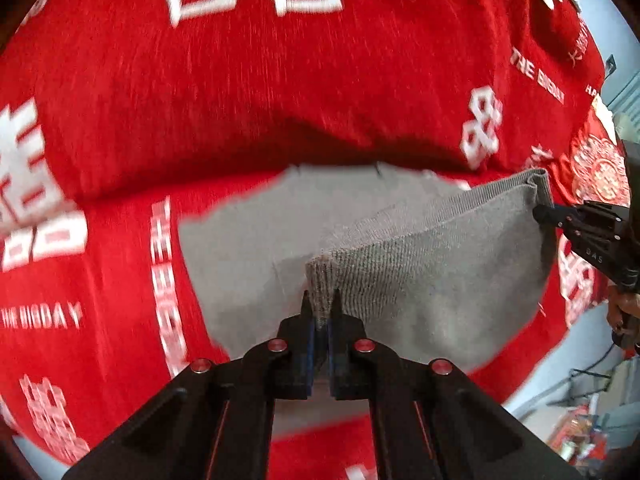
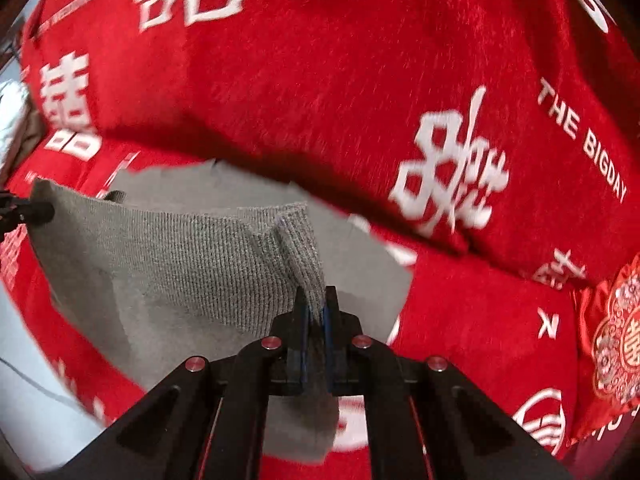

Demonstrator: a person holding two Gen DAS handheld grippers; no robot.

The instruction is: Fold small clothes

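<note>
Left gripper (image 1: 320,306) fingers pinch one ribbed corner of the grey cloth (image 1: 420,264), right gripper (image 2: 316,304) the other; cloth hangs between them above the red blanket (image 2: 300,80). Only the left view shows a hand (image 1: 622,312) at the far right.

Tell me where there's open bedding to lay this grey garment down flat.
Both grippers, left gripper and right gripper, pinch the grey garment. Free: the flat red bedspread under and beside it, bordered behind by the raised red fold. Crowded: the embroidered red cushion on the right side.
</note>
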